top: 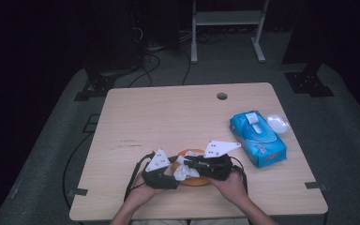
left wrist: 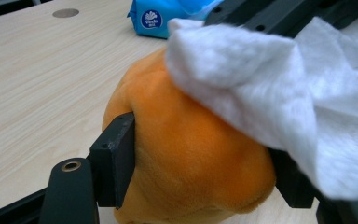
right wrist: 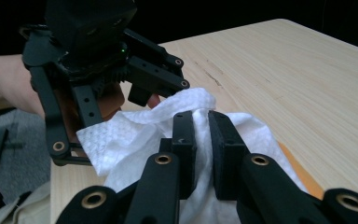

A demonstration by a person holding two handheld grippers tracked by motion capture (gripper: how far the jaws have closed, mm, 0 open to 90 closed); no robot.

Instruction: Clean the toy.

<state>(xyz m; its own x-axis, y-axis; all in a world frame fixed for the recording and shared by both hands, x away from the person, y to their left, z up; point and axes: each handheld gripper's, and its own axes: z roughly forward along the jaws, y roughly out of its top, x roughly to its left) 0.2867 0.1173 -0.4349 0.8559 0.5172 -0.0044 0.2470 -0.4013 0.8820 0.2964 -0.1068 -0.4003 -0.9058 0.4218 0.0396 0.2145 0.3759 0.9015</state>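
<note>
An orange plush ball [top: 198,182] rests on the table near the front edge. My left gripper [top: 168,172] comes at it from the left, and in the left gripper view its jaws [left wrist: 205,170] press into both sides of the soft ball [left wrist: 191,154]. A white wipe [top: 183,171] is draped over the ball's top. My right gripper [top: 193,164] reaches in from the right. In the right gripper view its two jaws [right wrist: 201,126] are shut on a fold of the wipe [right wrist: 135,135], which hangs down over the ball.
A blue pack of wet wipes [top: 258,138] lies at the right of the table [top: 168,117], with a clear plastic lid [top: 277,123] beside it. A cable hole [top: 222,96] sits near the far edge. Both forearms enter from the front edge.
</note>
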